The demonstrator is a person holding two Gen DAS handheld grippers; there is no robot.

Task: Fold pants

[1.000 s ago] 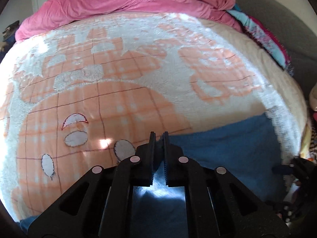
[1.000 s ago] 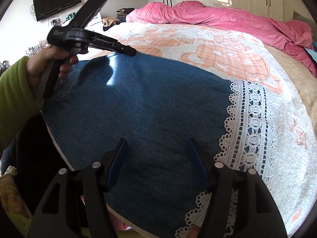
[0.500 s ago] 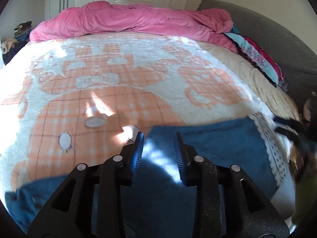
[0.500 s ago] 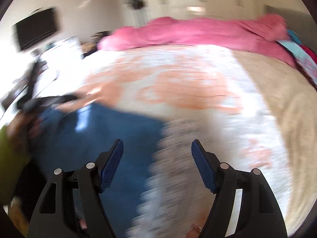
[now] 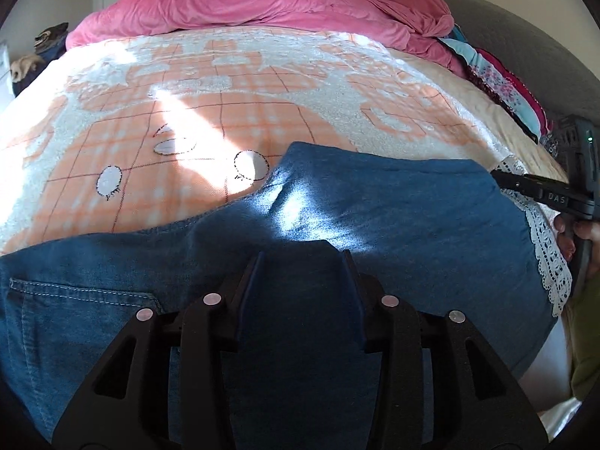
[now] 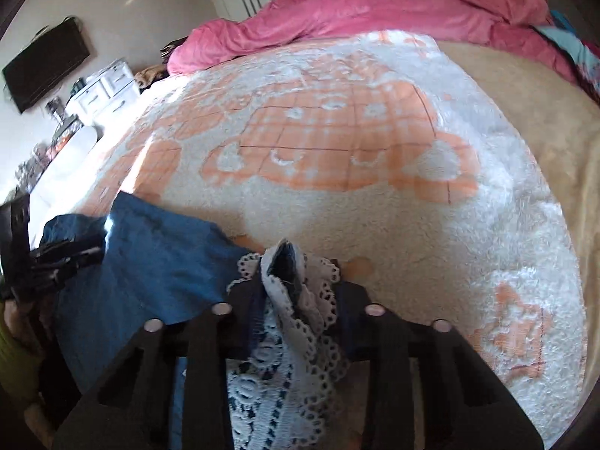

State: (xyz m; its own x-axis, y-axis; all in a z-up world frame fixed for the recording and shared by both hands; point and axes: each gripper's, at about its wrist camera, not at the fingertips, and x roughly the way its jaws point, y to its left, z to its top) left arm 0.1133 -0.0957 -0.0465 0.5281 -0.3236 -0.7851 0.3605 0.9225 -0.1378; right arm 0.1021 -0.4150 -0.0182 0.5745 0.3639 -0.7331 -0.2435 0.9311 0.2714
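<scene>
The far half of the patterned blanket (image 5: 240, 86) lies bare and passable. A heaped pink duvet (image 5: 262, 7) blocks the far edge. Folded bedding (image 5: 495, 82) lines the right side. Near edge: denim pants (image 5: 393, 202) spread flat cover the surface.

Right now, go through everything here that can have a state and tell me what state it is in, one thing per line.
left gripper: jaws opening, denim below, not pinched
right gripper: jaws closing on the lace hem
pants: flat on the bed
lace hem: bunched, lifted
pink duvet: crumpled at the far end
</scene>
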